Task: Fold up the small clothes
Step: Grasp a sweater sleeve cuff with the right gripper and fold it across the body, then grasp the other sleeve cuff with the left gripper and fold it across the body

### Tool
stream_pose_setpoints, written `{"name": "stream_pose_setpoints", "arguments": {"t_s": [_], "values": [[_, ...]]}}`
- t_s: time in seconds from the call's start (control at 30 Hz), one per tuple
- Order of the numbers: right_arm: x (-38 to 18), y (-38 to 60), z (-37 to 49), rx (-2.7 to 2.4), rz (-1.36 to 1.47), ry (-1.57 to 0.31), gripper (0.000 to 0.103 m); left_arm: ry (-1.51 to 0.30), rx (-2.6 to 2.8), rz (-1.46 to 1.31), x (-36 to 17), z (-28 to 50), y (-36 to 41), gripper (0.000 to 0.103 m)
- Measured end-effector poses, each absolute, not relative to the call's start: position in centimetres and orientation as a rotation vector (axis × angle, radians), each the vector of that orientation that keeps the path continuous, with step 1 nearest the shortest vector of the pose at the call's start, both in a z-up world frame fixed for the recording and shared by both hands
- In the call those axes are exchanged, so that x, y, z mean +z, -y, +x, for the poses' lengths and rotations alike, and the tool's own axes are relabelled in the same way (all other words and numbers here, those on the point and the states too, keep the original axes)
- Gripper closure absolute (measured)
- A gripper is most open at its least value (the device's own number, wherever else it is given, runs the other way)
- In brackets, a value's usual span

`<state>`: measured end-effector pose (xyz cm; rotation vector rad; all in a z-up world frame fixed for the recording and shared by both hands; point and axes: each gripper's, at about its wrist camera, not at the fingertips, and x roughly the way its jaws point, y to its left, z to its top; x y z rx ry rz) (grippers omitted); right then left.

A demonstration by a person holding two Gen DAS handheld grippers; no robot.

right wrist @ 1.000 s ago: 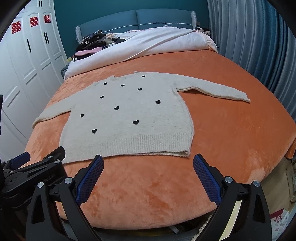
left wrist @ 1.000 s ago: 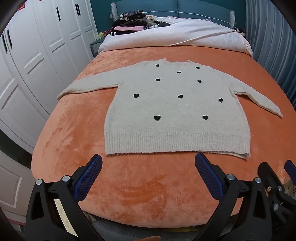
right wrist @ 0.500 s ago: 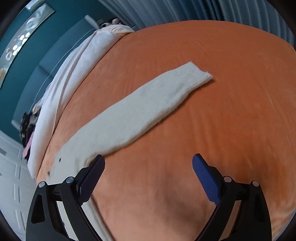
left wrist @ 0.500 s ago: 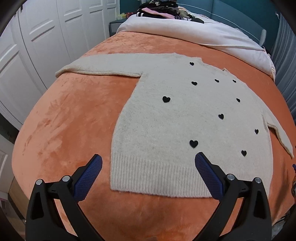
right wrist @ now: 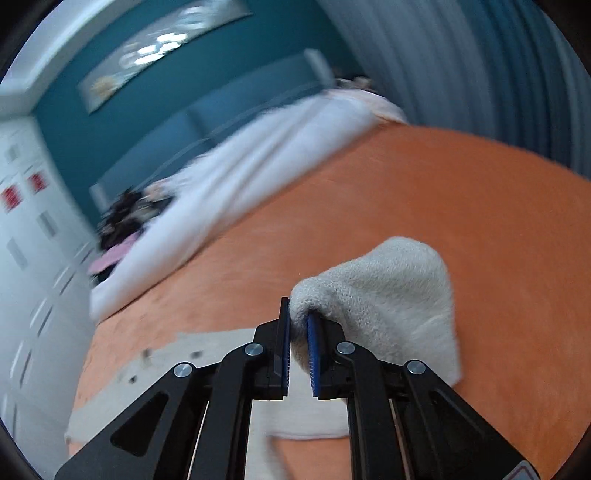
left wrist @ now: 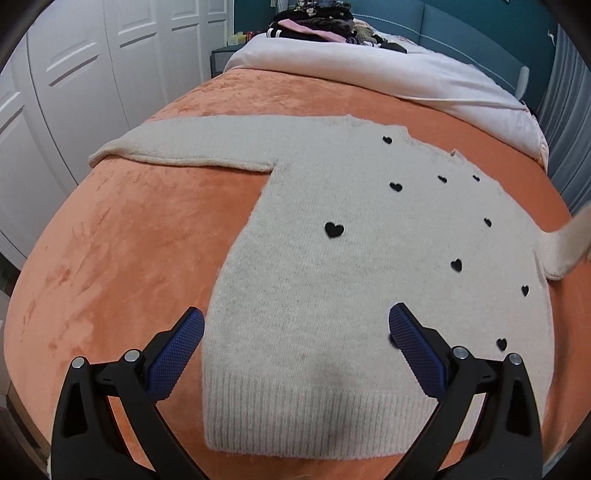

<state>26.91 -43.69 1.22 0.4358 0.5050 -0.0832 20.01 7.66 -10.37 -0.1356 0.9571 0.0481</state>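
A cream knit sweater (left wrist: 332,280) with small black hearts lies flat on the orange bedspread (left wrist: 122,251). Its left sleeve (left wrist: 192,144) stretches out toward the wardrobe. My left gripper (left wrist: 295,332) is open and empty, low over the sweater's hem near its left edge. My right gripper (right wrist: 298,325) is shut on the cuff of the right sleeve (right wrist: 388,295) and holds it lifted off the bed. In the left wrist view that lifted sleeve (left wrist: 569,243) rises at the right edge. The sweater body (right wrist: 207,354) shows blurred below the right gripper.
A folded white duvet (left wrist: 388,74) lies across the head of the bed with a pile of dark clothes (left wrist: 317,26) behind it. White wardrobe doors (left wrist: 74,81) stand close on the left. Blue-grey curtains (right wrist: 480,74) hang on the right.
My right gripper closed on the right sleeve's cuff and lifted it off the bed. My left gripper moved closer over the sweater's hem and stayed open.
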Motion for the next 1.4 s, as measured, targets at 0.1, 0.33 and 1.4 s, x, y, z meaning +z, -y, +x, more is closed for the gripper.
{"name": "stream_pose_setpoints", "arguments": {"t_s": [0.1, 0.33, 1.4], "values": [[2.3, 32.3, 30.2, 0.202, 0.389, -0.545, 0.089, -0.915, 0.02, -0.174, -8.8, 21.1, -7.6, 0.005], [-9.7, 23.8, 31.1, 0.192, 0.365, -0.803, 0.061, -0.87, -0.108, -0.26, -6.7, 26.2, -5.8, 0.005], [-13.9, 37.7, 30.1, -0.15, 0.547, -0.704, 0.084, -0.854, -0.139, -0.563, -16.0, 41.9, -3.1, 0.012]]}}
